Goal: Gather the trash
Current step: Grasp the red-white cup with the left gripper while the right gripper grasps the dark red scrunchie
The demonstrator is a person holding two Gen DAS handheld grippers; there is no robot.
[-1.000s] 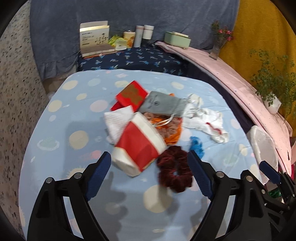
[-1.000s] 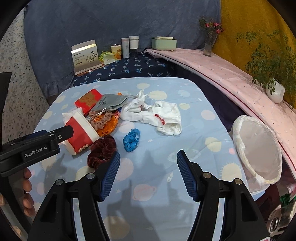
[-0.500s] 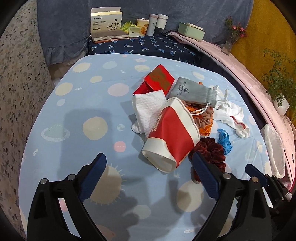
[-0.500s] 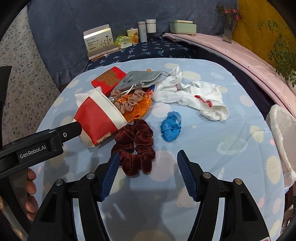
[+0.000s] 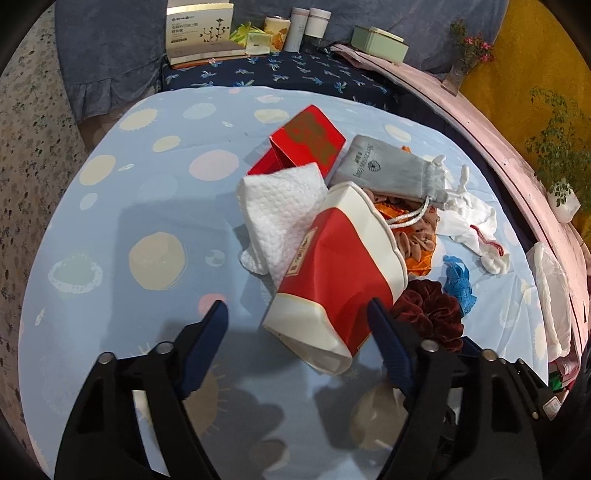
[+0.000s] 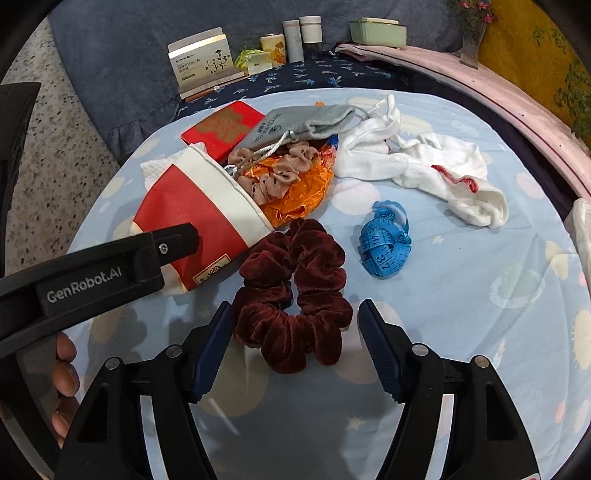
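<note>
A heap lies on the blue spotted sheet: a red and white carton (image 5: pixel 338 273), a white paper towel (image 5: pixel 280 210), a red box (image 5: pixel 306 142), a grey pouch (image 5: pixel 391 171), orange wrapper (image 6: pixel 299 188), white cloth (image 6: pixel 424 166), blue tape measure (image 6: pixel 384 240) and dark red scrunchie (image 6: pixel 291 291). My left gripper (image 5: pixel 299 326) is open, its jaws either side of the carton's near end. My right gripper (image 6: pixel 295 325) is open around the scrunchie's near part. The left gripper also shows in the right wrist view (image 6: pixel 110 266).
A white bag-lined bin (image 5: pixel 550 291) stands at the bed's right edge. A shelf behind holds a white box (image 5: pixel 199 29), bottles (image 5: pixel 308 24) and a green case (image 5: pixel 380 42). A pink ledge (image 5: pixel 498 144) with a potted plant (image 5: pixel 561 158) runs along the right.
Both grippers have moved forward and down toward the heap. The left one now brackets the carton; the right one has reached the scrunchie. Both stay open.
</note>
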